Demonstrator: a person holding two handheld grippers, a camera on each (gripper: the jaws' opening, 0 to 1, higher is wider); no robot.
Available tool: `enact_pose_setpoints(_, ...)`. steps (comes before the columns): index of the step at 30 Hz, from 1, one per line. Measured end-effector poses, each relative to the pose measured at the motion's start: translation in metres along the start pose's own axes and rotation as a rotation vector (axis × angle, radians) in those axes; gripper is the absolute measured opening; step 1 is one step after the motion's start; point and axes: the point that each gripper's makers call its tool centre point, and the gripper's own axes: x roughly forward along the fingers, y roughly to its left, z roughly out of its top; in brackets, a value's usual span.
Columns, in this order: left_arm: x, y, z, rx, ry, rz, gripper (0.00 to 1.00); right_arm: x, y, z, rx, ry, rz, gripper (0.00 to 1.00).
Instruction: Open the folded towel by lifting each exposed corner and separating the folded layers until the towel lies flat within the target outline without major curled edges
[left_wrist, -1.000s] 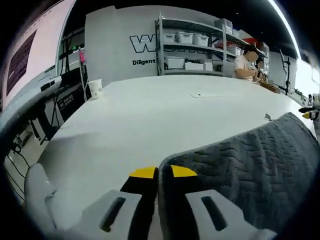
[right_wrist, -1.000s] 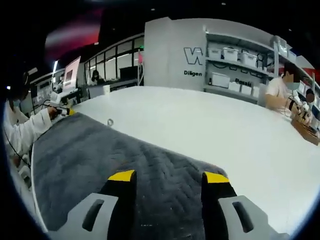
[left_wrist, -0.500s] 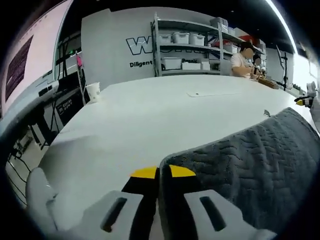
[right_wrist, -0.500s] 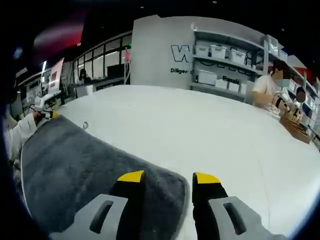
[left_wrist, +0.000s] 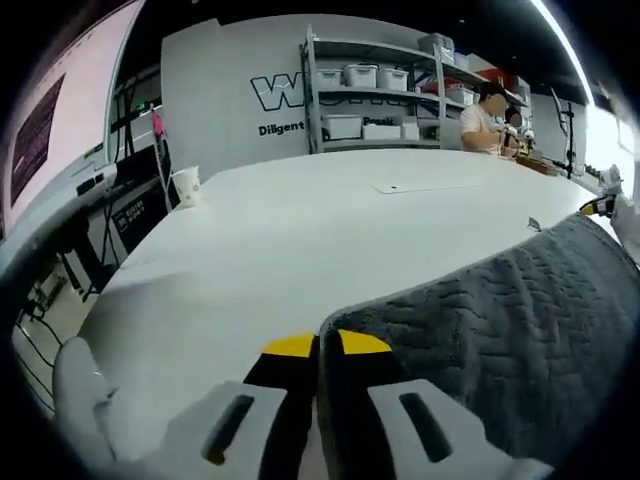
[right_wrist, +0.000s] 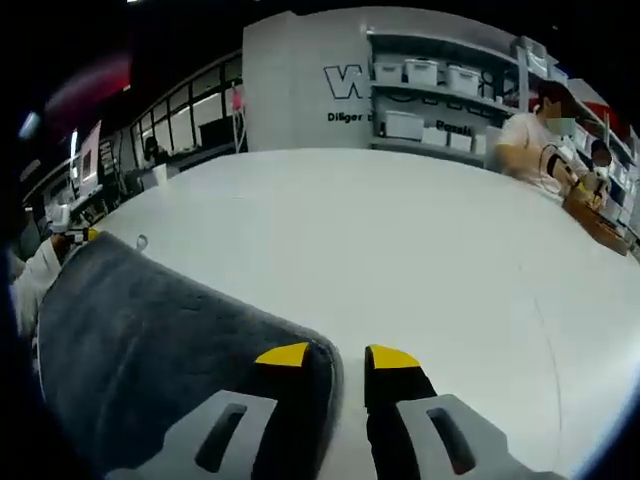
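Right gripper (right_wrist: 328, 353) — jaws narrowed over the last second, now nearly pressed together on a towel (right_wrist: 150, 340) corner. Left gripper (left_wrist: 314, 344) — unchanged, pinching the opposite corner. Towel — spread on the table (left_wrist: 300, 230) between us; we judge both corners secured for flattening.

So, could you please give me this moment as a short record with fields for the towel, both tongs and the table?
towel: grey quilted towel, spread on the table between the two tongs
left tongs: left tongs shut on a towel corner
right tongs: right tongs nearly closed at the opposite corner
table: white table
background: paper cup at the table's far edge, shelving
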Motion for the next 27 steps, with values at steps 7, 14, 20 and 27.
enact_pose_setpoints(7,0.003,-0.003,-0.011,-0.023,0.025,-0.027,0.06,0.0,0.0,-0.013,0.004,0.032,0.001,0.08)
enact_pose_setpoints(14,0.003,-0.004,-0.011,-0.015,-0.003,-0.07,0.05,-0.001,-0.017,-0.007,0.022,0.012,-0.023,0.0)
enact_pose_setpoints(20,0.003,-0.006,-0.011,0.018,-0.011,-0.072,0.05,-0.002,-0.044,0.0,0.018,0.006,-0.065,0.0)
enact_pose_setpoints(27,0.004,-0.005,-0.011,0.019,-0.014,-0.073,0.04,0.005,-0.078,0.001,0.038,0.031,-0.118,0.0)
